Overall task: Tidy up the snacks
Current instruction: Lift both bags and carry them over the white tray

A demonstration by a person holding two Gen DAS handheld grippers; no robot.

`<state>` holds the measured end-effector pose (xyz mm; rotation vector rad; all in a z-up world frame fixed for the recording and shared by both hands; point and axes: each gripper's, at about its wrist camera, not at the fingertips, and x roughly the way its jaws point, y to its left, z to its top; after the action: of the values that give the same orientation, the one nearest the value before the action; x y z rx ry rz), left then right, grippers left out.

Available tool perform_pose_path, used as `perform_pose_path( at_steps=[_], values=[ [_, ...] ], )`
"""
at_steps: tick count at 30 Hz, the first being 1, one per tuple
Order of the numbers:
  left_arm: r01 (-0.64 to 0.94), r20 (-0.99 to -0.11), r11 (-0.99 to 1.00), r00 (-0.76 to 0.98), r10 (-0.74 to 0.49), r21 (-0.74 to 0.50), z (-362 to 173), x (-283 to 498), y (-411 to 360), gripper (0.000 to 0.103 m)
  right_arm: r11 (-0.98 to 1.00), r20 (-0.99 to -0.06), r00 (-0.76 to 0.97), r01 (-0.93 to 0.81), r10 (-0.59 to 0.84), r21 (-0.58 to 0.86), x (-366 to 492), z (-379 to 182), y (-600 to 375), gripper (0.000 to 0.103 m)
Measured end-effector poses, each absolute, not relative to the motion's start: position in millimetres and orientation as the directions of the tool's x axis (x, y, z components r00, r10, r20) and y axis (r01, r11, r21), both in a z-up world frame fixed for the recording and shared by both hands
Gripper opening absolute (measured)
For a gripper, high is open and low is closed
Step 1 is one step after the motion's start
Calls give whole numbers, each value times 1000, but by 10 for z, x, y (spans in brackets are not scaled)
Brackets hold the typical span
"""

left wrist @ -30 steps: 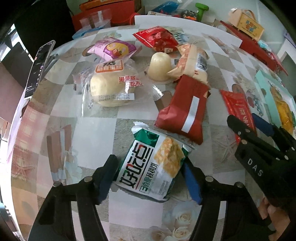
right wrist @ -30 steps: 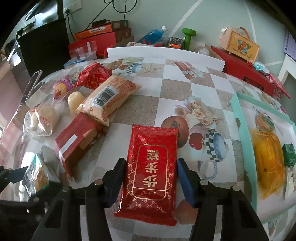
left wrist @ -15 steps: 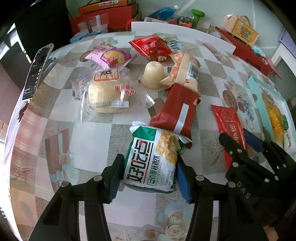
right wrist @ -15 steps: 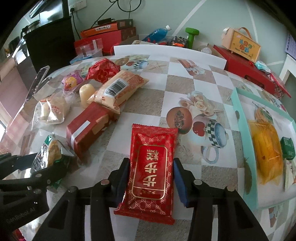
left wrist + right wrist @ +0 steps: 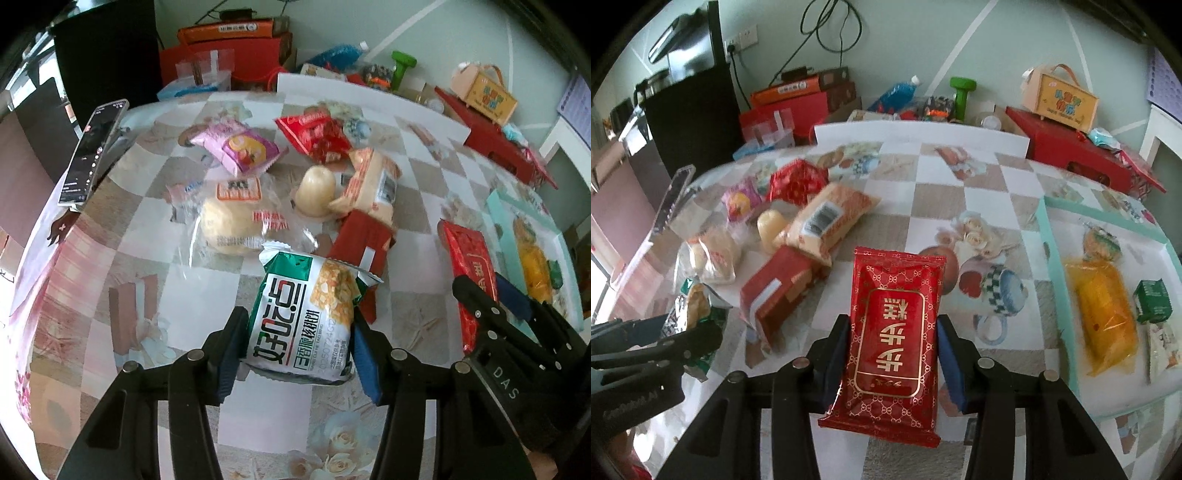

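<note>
Seemingly clear of the table, each tool is clamped: left tool (image 5: 297,347) on the green packet (image 5: 306,314), right tool (image 5: 892,363) on the red packet (image 5: 894,339)

My left gripper (image 5: 297,343) clamps the green-and-white walnut-crisp packet (image 5: 303,317); to its right my right gripper (image 5: 890,354) pinches the flat red foil cake packet (image 5: 892,325). Behind them lies the heap of snacks (image 5: 295,177). Right of everything sits the mint-rimmed tray (image 5: 1056,280) holding an orange-wrapped cake (image 5: 1102,314).
</note>
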<state>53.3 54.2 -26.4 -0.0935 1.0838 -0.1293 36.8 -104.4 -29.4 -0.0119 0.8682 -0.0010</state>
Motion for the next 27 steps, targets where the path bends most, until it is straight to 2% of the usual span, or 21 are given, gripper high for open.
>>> perform_pose_path(
  at_steps=[16, 27],
  values=[
    [82, -812, 980, 550, -194, -179, -19, 620, 378, 55, 1000, -713, 701, 17, -20, -12, 381, -76, -1113, 49],
    [60, -784, 983, 596, -175, -174, 42, 771, 267, 55, 997, -688, 723, 79, -65, -11, 443, 39, -1338, 49]
  ],
)
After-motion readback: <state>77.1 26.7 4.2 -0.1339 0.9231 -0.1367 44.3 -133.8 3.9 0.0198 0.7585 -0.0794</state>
